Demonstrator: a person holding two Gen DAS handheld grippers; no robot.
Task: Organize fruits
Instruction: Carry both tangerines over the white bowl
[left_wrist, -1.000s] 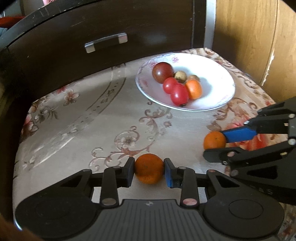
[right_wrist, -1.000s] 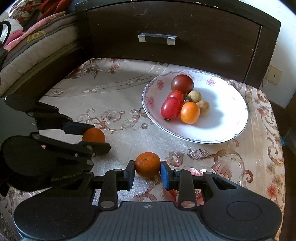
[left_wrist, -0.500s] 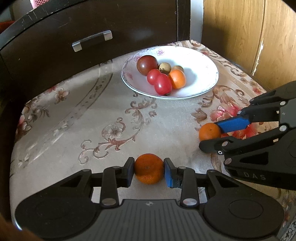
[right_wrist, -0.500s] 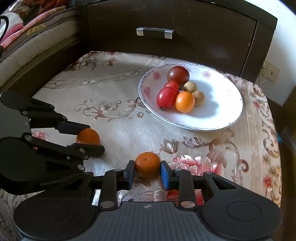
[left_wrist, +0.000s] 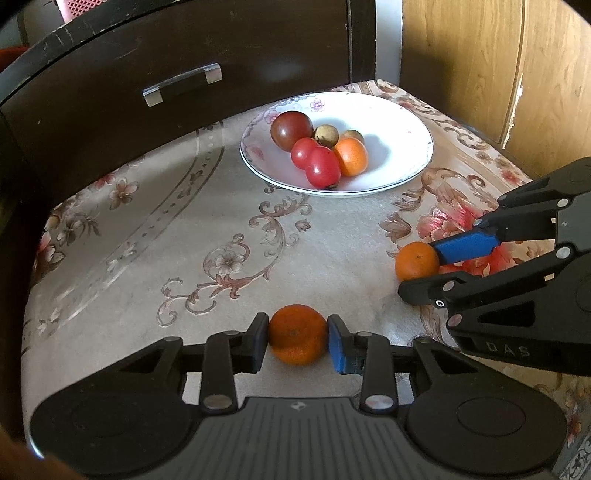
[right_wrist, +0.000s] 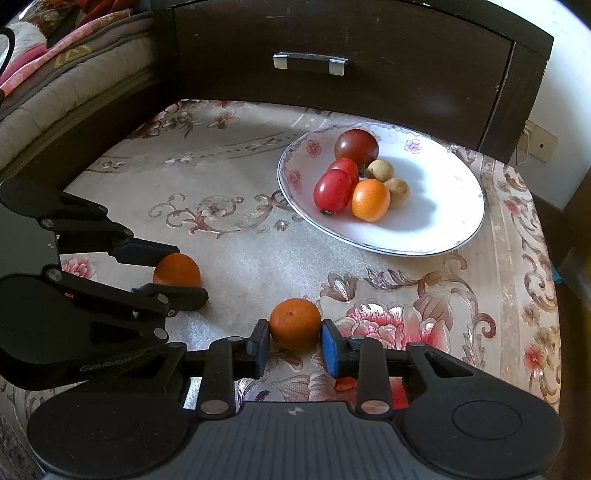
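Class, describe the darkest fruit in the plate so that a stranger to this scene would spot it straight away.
Find the white plate with pink flowers on its rim, on the patterned cloth in front of the dark drawer. Fruit is heaped at its left side. The dark tomato lies nearest the drawer: the largest there, brownish maroon, unlike the bright red tomatoes, the orange and two small tan fruits.

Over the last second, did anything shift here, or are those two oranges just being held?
Both cameras drew back from the plate, so both hand-held grippers pulled away from it, carrying their fruit. The left hand-held gripper stays shut on its orange; the right hand-held gripper stays shut on the other orange. The fruit on the plate looks unmoved.
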